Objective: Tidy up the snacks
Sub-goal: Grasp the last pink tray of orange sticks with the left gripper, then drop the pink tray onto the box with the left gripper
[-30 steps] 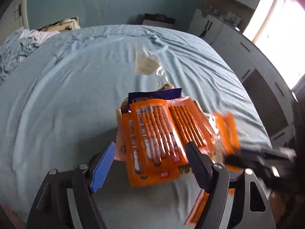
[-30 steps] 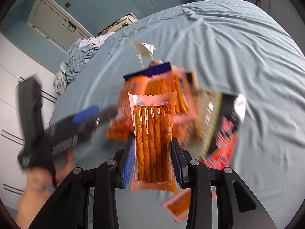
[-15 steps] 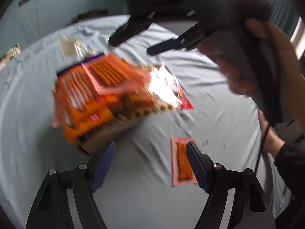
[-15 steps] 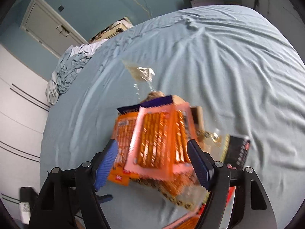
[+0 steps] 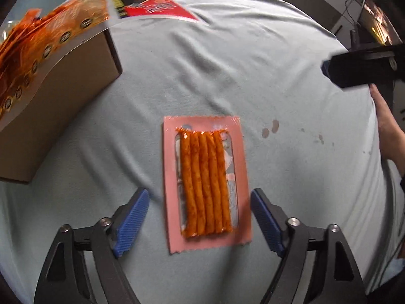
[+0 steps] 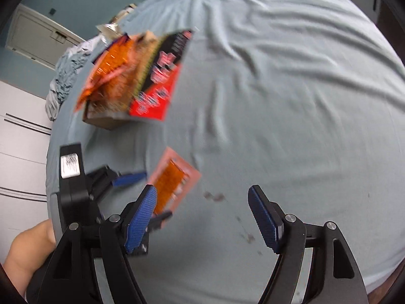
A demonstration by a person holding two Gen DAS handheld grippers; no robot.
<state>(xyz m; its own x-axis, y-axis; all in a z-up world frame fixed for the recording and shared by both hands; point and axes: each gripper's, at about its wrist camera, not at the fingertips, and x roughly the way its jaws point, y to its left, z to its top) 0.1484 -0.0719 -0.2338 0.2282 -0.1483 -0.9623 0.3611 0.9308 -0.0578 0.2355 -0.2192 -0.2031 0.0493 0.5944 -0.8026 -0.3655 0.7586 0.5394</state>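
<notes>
At the far left of the left wrist view a cardboard box (image 5: 50,101) is sitting on the pale blue bedsheet (image 5: 291,101), with orange snack packets (image 5: 38,38) and a red-and-black packet (image 5: 152,2) sticking out over its top. Toward the middle, a pink packet of orange sticks (image 5: 206,182) is lying flat on the sheet, apart from the box. The left gripper (image 5: 200,217) is pointing down over it, its jaws opening wider, one blue pad on each side of the packet and neither touching it. At the right edge, a hand (image 5: 387,124) is showing beside the dark body of the other tool. In the right wrist view the right gripper (image 6: 202,217) is hanging wide apart over bare sheet, holding nothing, with the pink packet lying just beyond its left finger.
</notes>
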